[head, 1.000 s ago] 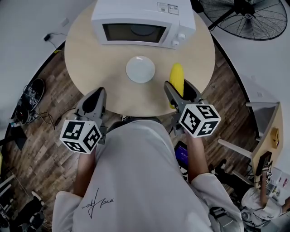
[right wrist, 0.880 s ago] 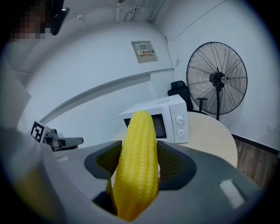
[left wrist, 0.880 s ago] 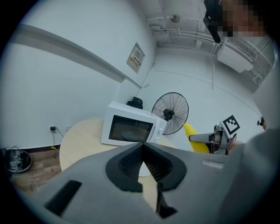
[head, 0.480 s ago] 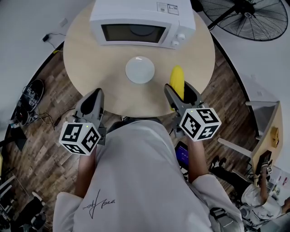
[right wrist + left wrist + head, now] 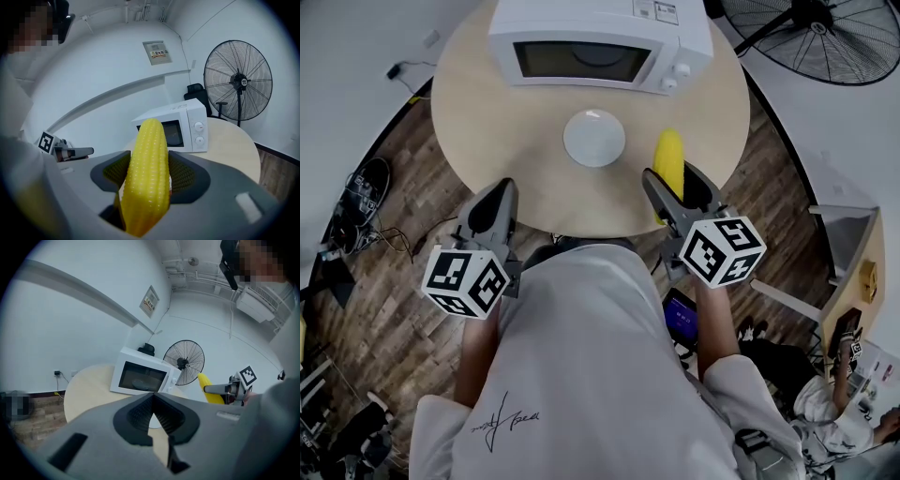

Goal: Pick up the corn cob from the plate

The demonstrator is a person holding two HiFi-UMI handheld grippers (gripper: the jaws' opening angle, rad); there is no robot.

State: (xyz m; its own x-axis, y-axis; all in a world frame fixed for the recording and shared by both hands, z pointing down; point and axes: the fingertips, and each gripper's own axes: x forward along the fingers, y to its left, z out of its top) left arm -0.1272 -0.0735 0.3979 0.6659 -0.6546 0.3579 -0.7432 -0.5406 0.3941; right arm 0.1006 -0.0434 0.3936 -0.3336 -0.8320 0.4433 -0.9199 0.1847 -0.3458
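A yellow corn cob (image 5: 668, 159) is clamped between the jaws of my right gripper (image 5: 673, 180), lifted over the table's near right edge. It stands upright in the right gripper view, where the corn cob (image 5: 149, 173) fills the gap between the pads. The white plate (image 5: 594, 138) lies empty at the middle of the round table, left of the corn. My left gripper (image 5: 499, 195) hovers at the table's near left edge, its jaws shut on nothing. In the left gripper view the jaws meet in front of the microwave, and the corn cob (image 5: 208, 387) shows at the right.
A white microwave (image 5: 600, 42) stands at the back of the round beige table (image 5: 487, 122). A black floor fan (image 5: 825, 33) is behind at the right. Wooden floor with cables and shoes (image 5: 366, 187) lies to the left. A person sits at the lower right (image 5: 844, 394).
Almost nothing: the view shifted slightly and the right gripper with the corn drifted a little toward me. The left gripper stayed put.
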